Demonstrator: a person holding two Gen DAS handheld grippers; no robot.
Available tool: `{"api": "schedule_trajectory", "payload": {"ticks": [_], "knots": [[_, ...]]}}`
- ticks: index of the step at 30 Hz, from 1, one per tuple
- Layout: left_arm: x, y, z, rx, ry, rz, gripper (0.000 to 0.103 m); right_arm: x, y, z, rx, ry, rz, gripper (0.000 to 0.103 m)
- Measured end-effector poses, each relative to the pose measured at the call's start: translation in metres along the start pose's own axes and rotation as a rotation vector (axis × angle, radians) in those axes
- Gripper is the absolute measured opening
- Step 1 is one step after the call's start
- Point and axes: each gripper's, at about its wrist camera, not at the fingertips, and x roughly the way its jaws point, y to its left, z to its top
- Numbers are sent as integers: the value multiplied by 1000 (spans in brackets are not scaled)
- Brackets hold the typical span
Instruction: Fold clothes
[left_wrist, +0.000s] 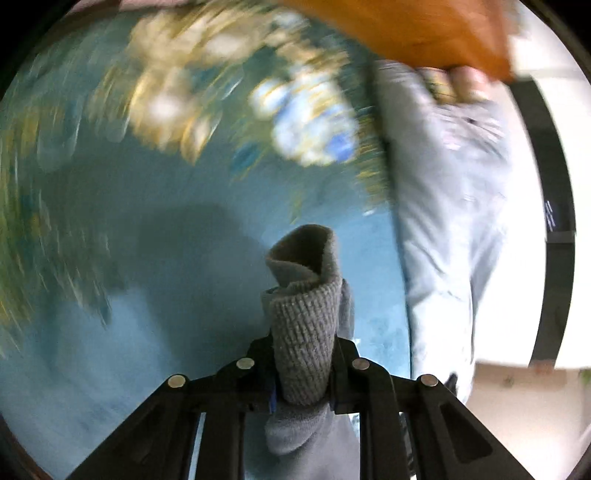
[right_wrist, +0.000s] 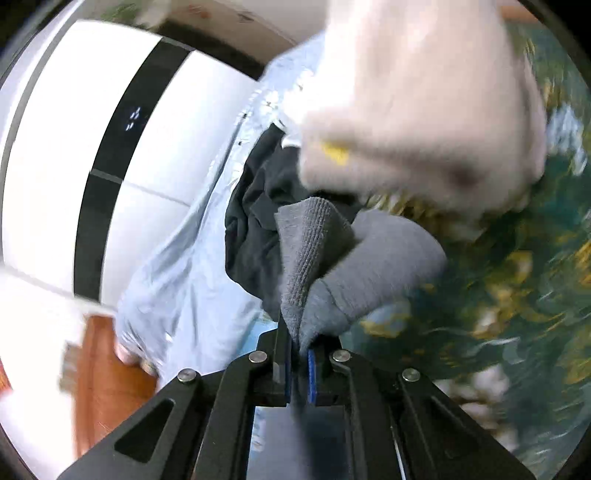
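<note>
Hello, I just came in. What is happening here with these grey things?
A person is working with a hand-held gripper in each hand over a bed with a blue floral cover. The left hand-held gripper is shut on a grey sock, held up off the cover. The right hand-held gripper is shut on grey knit fabric too. Behind lie a dark garment and a light blue one. Both views are blurred.

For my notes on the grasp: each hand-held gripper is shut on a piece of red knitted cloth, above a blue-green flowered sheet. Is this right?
Not quite: the colour is wrong. The knitted cloth is grey, not red, as both wrist views show. The rest holds: the left hand-held gripper and the right hand-held gripper are each shut on it, above the blue-green flowered sheet.
</note>
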Motion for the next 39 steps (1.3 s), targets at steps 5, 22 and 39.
{"api": "schedule_trajectory", "payload": {"ticks": [5,22,39], "knots": [[16,54,-1,52,99,136,27,1,-80,-33,64,95,-209,6],[35,99,-22,-146,177,270,51,30,14,-120,-360,202,-312,7],[16,79,-80,-66,399,121,53,117,123,-382,-1188,592,-329,11]]}}
